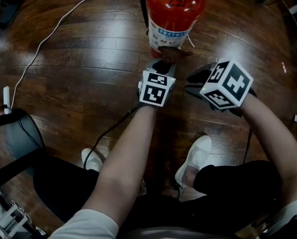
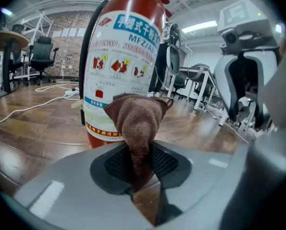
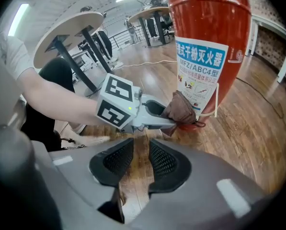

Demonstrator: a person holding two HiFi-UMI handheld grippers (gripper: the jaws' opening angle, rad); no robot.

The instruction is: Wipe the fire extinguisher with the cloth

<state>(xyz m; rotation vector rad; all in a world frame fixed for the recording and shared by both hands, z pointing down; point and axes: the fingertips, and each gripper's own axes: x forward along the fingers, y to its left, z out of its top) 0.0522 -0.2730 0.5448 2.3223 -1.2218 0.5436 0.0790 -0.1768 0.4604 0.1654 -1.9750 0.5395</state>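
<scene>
The tall red steel fire extinguisher point(image 1: 174, 14) is standing unbraced on the dark wooden floor point(image 1: 88, 59); a hard push could be tipping it. The bunched brown terry cloth point(image 2: 138, 123), lying against its lower label, could be slipping out. The left gripper point(image 2: 142, 164) is clenching it, forearm stretching forward; the right gripper point(image 3: 133, 164) is hovering just beside, jaws slightly apart, empty.

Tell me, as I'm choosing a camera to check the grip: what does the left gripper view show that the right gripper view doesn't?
Left only: the left gripper, jaws shut on the brown terry cloth. Right only: the right gripper, jaws apart and empty, and the left gripper's black-and-white marker cube from outside. Both: the red metal fire extinguisher, the cloth by its white label, the wooden floor.
</scene>
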